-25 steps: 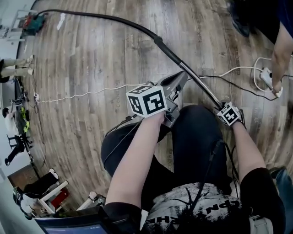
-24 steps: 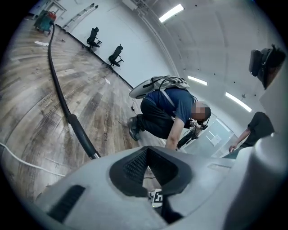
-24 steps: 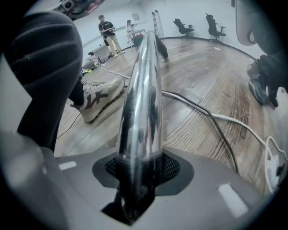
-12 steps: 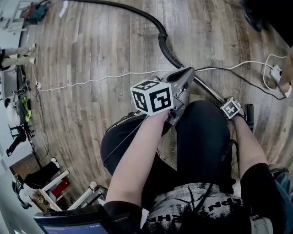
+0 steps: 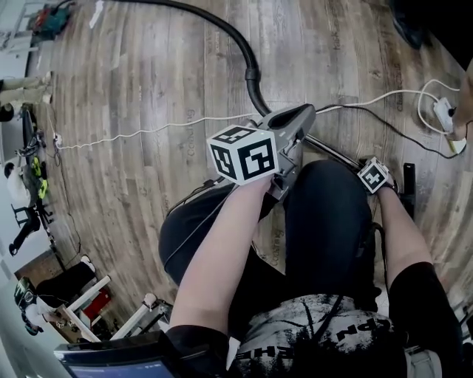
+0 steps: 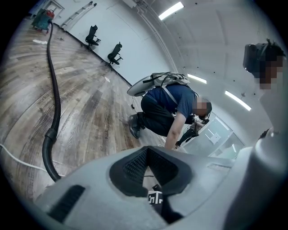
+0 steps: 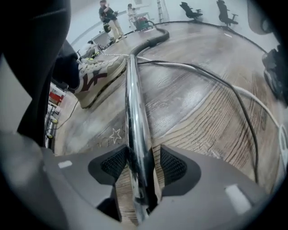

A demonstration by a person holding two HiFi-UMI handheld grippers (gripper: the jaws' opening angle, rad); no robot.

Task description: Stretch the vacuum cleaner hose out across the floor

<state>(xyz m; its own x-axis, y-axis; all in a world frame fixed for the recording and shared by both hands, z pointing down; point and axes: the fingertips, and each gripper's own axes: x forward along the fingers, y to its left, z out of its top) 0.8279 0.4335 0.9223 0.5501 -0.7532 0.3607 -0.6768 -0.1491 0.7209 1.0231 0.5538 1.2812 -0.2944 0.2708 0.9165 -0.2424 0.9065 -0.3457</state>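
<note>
Right gripper [image 7: 142,162] lowered, fingers [image 7: 173,166] just opened; chrome hose wand [image 7: 134,112] between them, unclamped.

- We see a wood-plank floor [image 5: 148,74].
- The black hose [image 5: 222,26] lies curved across it.
- A white cable [image 5: 148,133] and a black cable [image 7: 229,90] trail over it.
- A power strip [image 5: 443,114] lies at its right edge.

"What's the floor [image 5: 148,88] like in here?"

"Grey-brown wood-look planks across the whole room, with a sheen where the light falls on them."

"And the far side?"

"A plain white wall [image 6: 135,45]. One black office chair [image 6: 92,35] stands near it, and a second office chair [image 6: 115,52] is a little further along."

"Is it bright?"

"Yes. Long strip lights [image 6: 171,10] are lit on a white ceiling [image 6: 211,40]."
</note>
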